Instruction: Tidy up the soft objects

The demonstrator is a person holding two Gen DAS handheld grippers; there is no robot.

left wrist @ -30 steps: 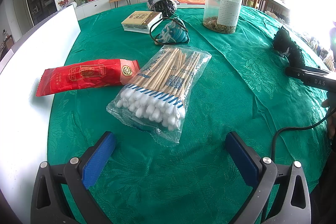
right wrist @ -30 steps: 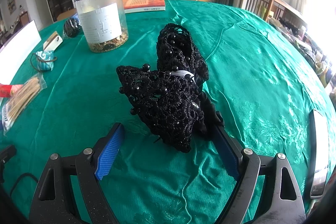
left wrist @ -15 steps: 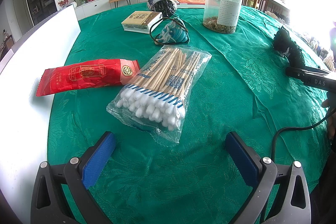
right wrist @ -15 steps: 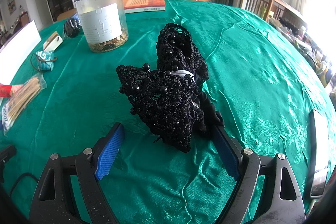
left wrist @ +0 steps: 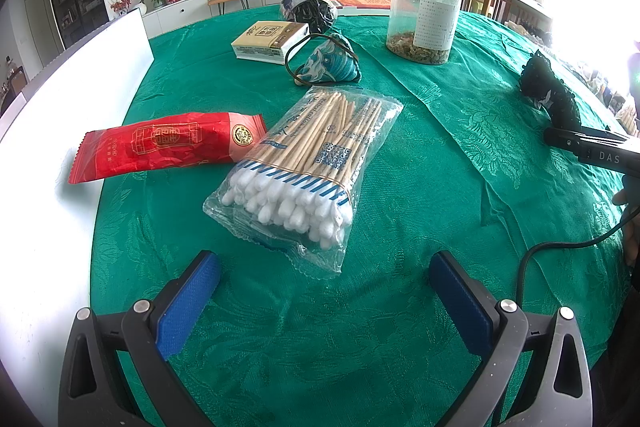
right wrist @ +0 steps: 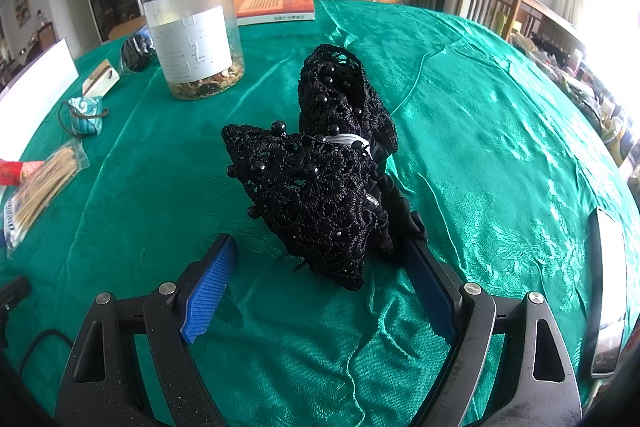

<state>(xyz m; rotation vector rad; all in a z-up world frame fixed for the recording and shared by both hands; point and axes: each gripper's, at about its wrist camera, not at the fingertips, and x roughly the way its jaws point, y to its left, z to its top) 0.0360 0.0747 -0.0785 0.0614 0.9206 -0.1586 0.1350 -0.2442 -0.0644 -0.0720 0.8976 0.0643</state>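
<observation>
**Both grippers parked, no grasp yet**

Nothing has moved since the earlier frames. Right gripper (right wrist: 320,279) jaws apart, straddling the near tip of the black lace hair bow (right wrist: 316,187) on the green surface (right wrist: 480,115); left gripper (left wrist: 324,291) jaws apart before the cotton swab bag (left wrist: 304,167). Risk: closing now likely catches only lace edge, beads snag, bow slips.

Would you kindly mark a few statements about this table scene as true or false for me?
1. The bag of cotton swabs lies beside the red packet. True.
2. The black lace piece is clamped in the right claw. False: the pads stand wide, and only the right-hand pad is near the fabric.
3. The clear jar has its black lid on. True.
4. The left claw holds the swabs. False: it is open and empty, short of the bag.
5. The tablecloth is red. False: green.
</observation>
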